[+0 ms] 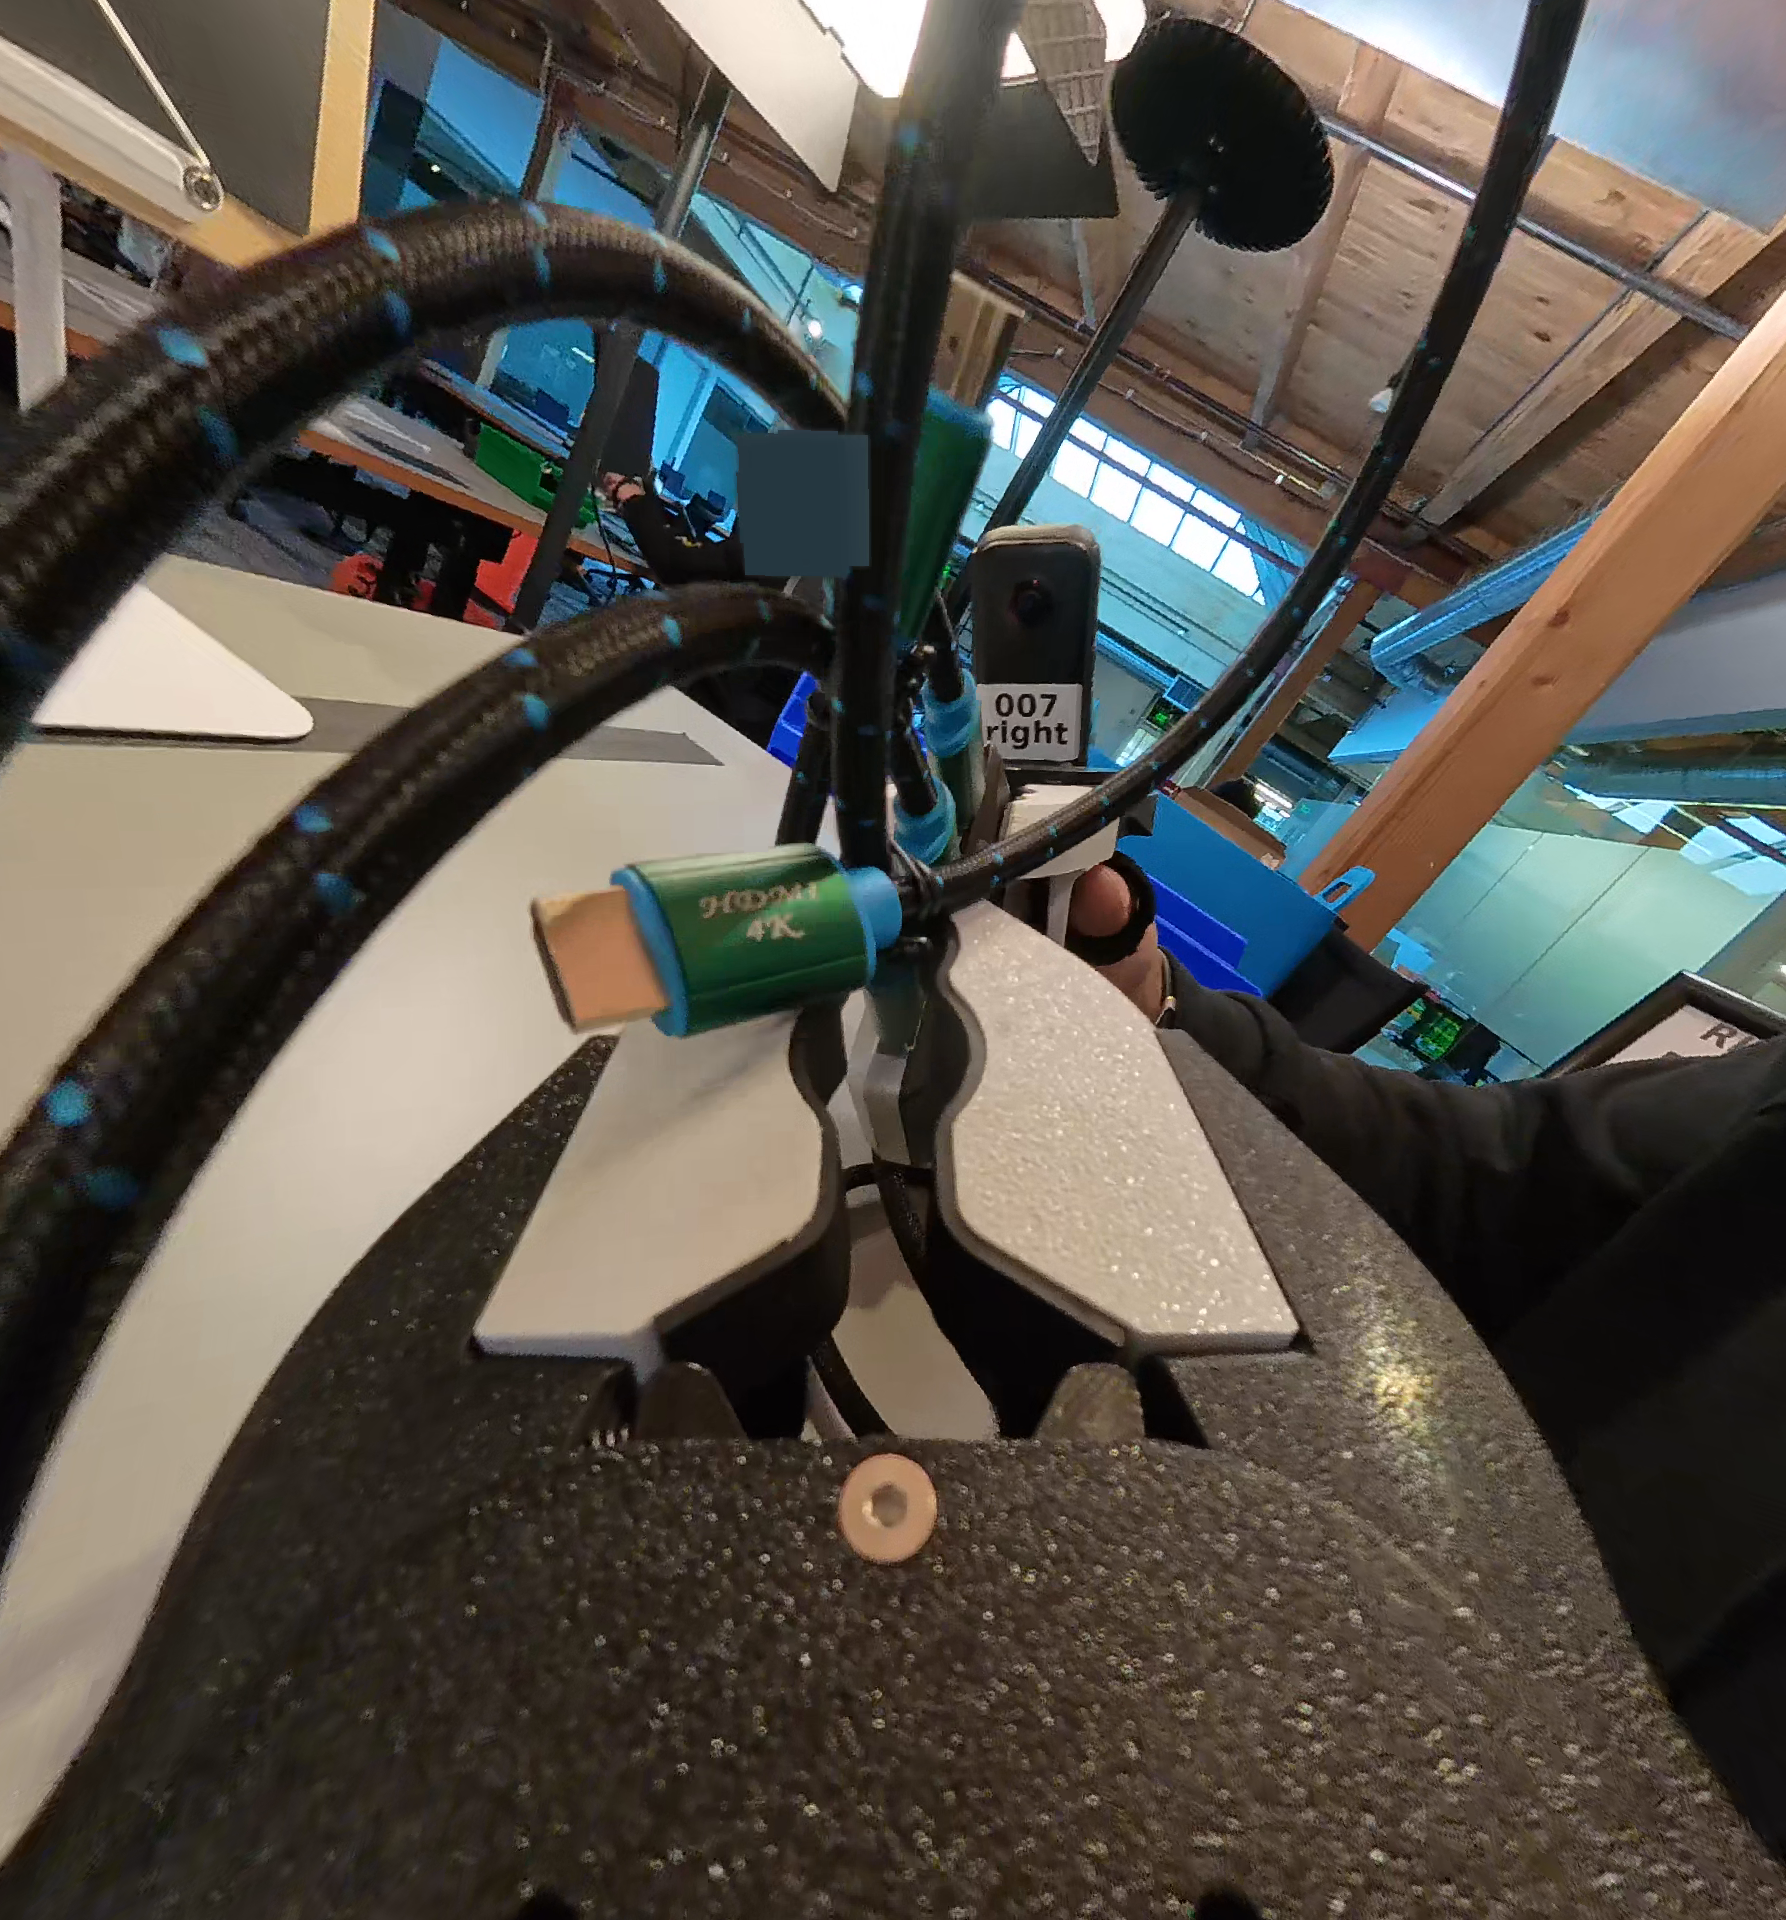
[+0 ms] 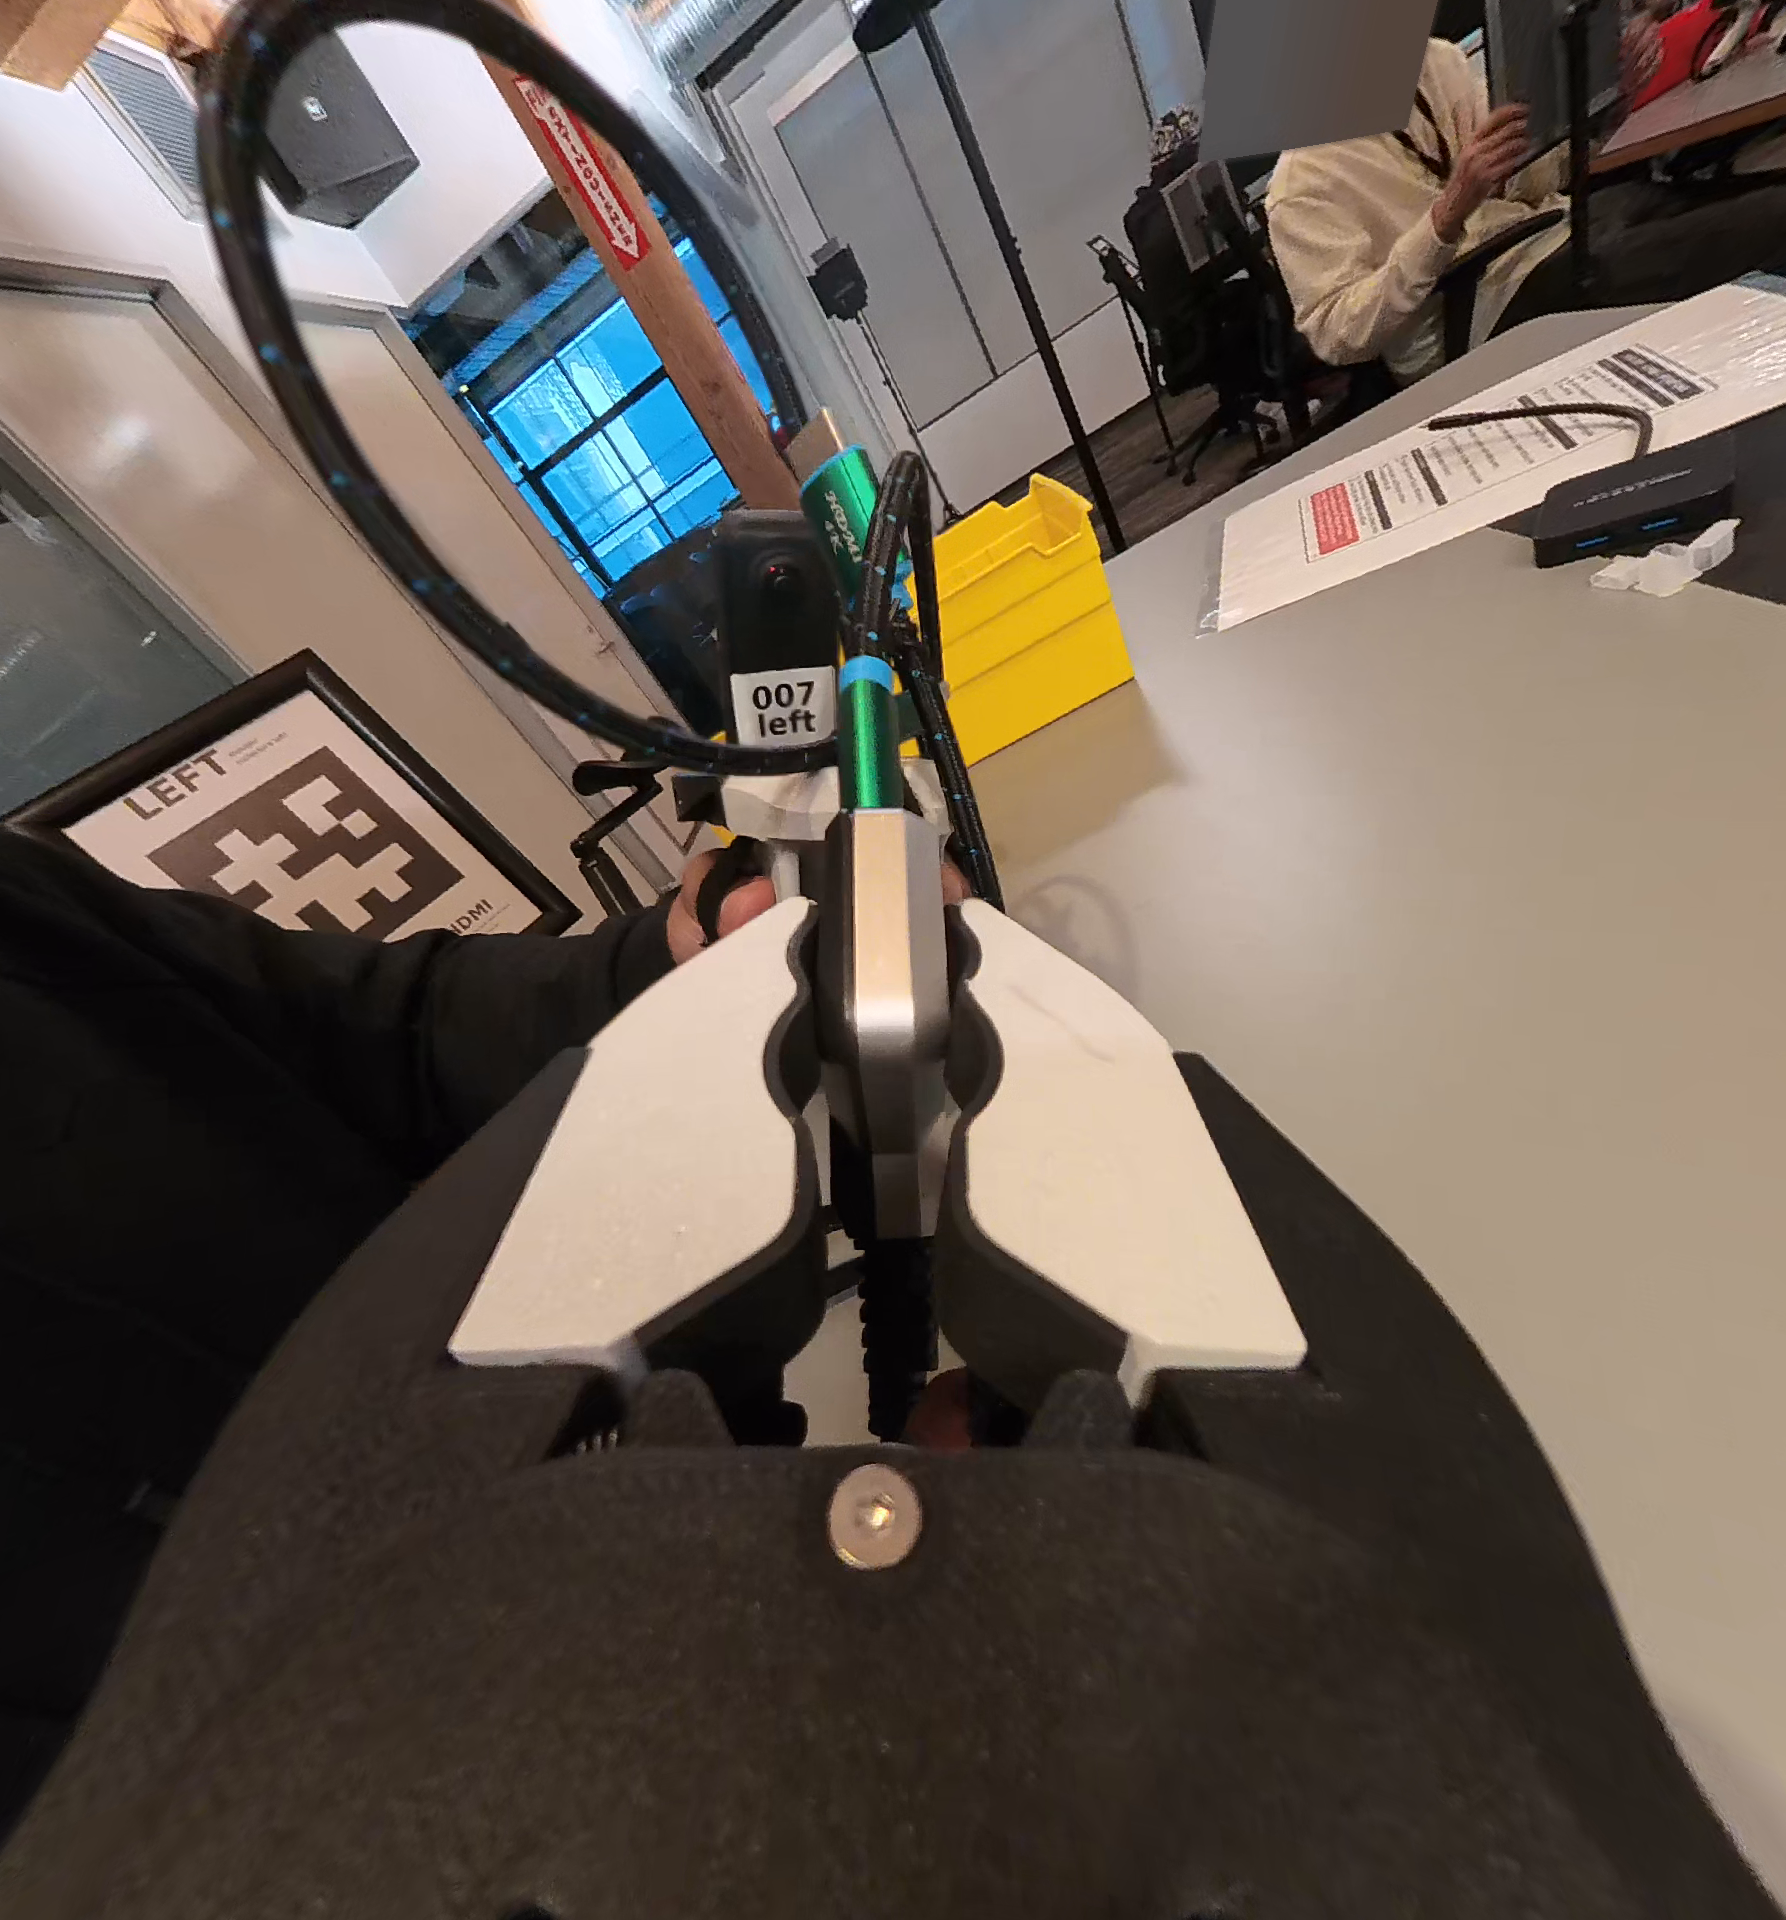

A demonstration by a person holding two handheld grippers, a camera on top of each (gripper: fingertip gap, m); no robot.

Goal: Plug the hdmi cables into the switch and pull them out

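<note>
HDMI switch (image 2: 878,987), a slim silver body, is clamped between the jaws of the right gripper (image 2: 881,925). Its long axis runs straight out along the fingers. A black pigtail leaves its near end, back towards the camera. At its far end a green plug (image 2: 868,758) is seated in line with the body, and its blue collar points away.

The left gripper (image 1: 894,997) faces the right one at close range. Its jaws are drawn nearly together on a narrow grey-and-green piece (image 1: 894,1049); I cannot tell whether that is a plug body or the tip of the switch.

Just past those jaws lies a loose plug (image 1: 723,940). It sits crosswise to the fingers, with its bare metal tip pointing to the left of the picture. My judgement is that it must be turned about a quarter turn to line up with the switch's axis before it can go in, and the left gripper is the nearer one.

Braided cable (image 1: 193,416) arcs wide around both tools.

Only the left wrist view shows the loose plug and its heading. Only the right wrist view shows the switch's full length and the grey bench (image 2: 1388,935) below. A black box (image 2: 1637,499) rests there on a printed sheet (image 2: 1491,457), well apart.
</note>
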